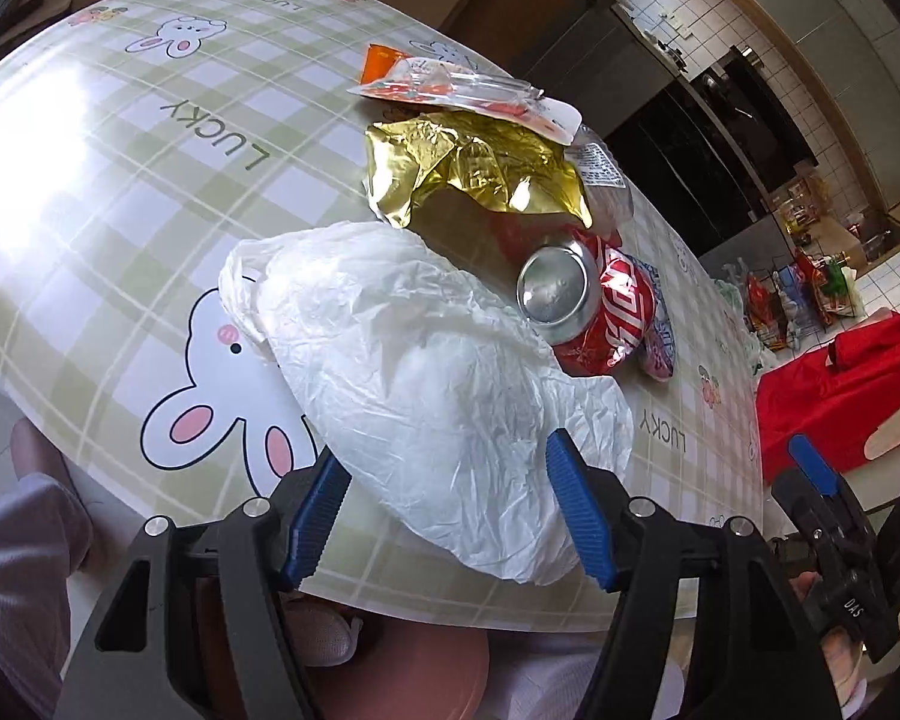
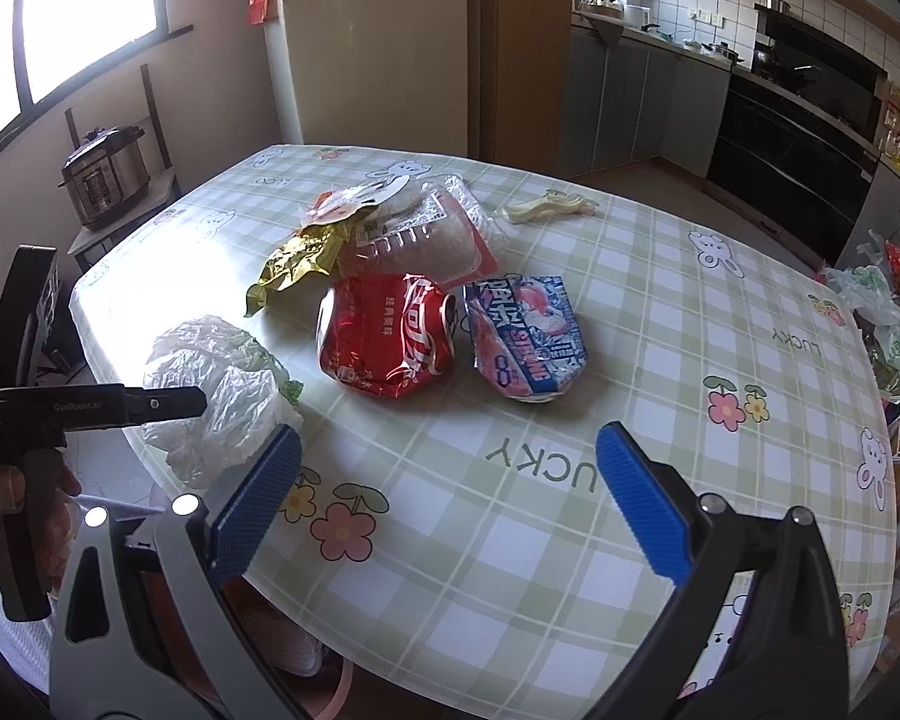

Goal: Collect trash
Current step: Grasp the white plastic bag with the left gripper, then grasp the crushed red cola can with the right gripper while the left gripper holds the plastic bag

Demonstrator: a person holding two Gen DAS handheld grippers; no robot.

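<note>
Left wrist view: white plastic bag (image 1: pixel 438 396) sits between the left gripper (image 1: pixel 450 516) pads at the table's (image 1: pixel 120 192) near edge.
Both blue pads flank the bag; whether they press it cannot be told. Crushed red can (image 2: pixel 387 342), blue carton (image 2: pixel 525 342) and gold wrapper (image 2: pixel 297 267) lie further in. Right gripper (image 2: pixel 447 504) hovers over bare tablecloth, jaws spread, holding nothing.

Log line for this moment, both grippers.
left gripper: closed on white plastic bag | right gripper: open, empty | red can: on table
</note>
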